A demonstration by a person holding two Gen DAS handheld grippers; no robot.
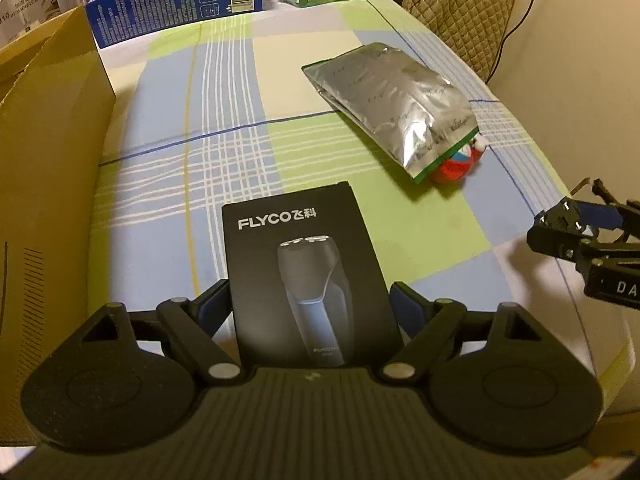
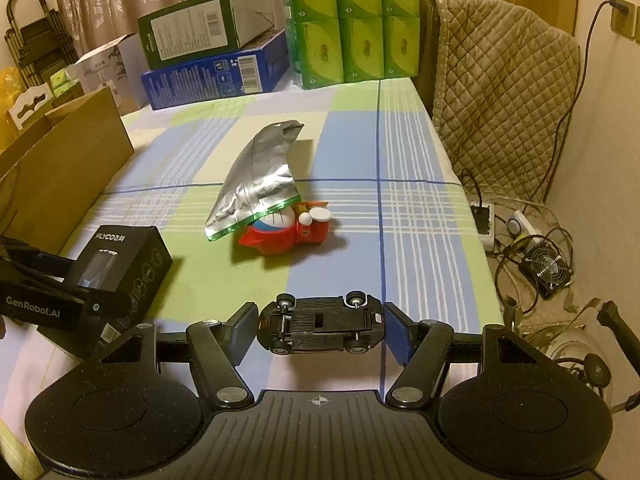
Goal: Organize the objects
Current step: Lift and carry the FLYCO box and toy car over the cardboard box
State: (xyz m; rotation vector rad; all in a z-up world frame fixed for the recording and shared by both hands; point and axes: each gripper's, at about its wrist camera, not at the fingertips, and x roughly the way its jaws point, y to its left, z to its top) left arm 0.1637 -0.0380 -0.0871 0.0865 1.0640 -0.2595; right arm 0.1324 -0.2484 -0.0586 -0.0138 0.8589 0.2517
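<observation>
While the cardboard box stands open to the left, the left gripper clamps the shaver box nearest it; the right gripper holds the toy car lengthwise, underside up.

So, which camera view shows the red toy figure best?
The right wrist view: the red toy figure shows its body beside the silver pouch leaning on it. In the left wrist view the pouch covers most of it.
</observation>
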